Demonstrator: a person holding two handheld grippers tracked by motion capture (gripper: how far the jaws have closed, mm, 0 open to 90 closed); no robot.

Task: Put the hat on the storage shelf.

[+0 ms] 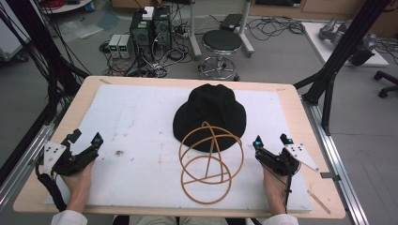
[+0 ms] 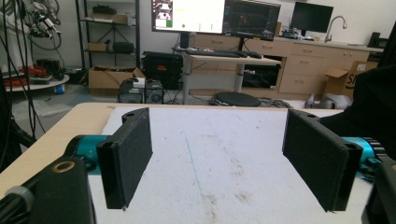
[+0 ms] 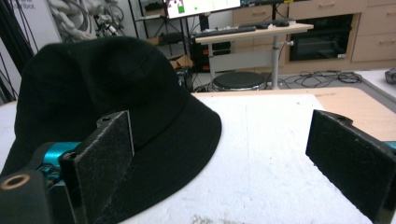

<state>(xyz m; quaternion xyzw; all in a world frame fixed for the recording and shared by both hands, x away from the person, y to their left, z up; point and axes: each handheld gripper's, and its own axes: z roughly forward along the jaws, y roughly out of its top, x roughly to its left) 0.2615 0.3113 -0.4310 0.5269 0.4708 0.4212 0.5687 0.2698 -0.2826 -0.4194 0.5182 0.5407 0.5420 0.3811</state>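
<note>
A black bucket hat [image 1: 210, 115] lies brim-down on the white mat [image 1: 141, 122] at the middle back. Just in front of it stands a tan wire hat stand [image 1: 209, 161] made of crossed rings, its upper loops overlapping the brim. My left gripper [image 1: 85, 139] rests at the mat's left edge, jaws wide apart with nothing between them [image 2: 217, 163]. At the right of the mat my right gripper [image 1: 271, 140] is open too, empty [image 3: 219, 158], with the hat [image 3: 112, 107] close ahead on its left.
The mat covers a wooden table [image 1: 300, 117]. A black frame post [image 1: 342, 51] rises at the right rear corner. Behind the table stand a stool [image 1: 220, 44], computer towers [image 1: 150, 28] and cables on the floor. Bare mat lies between each gripper and the stand.
</note>
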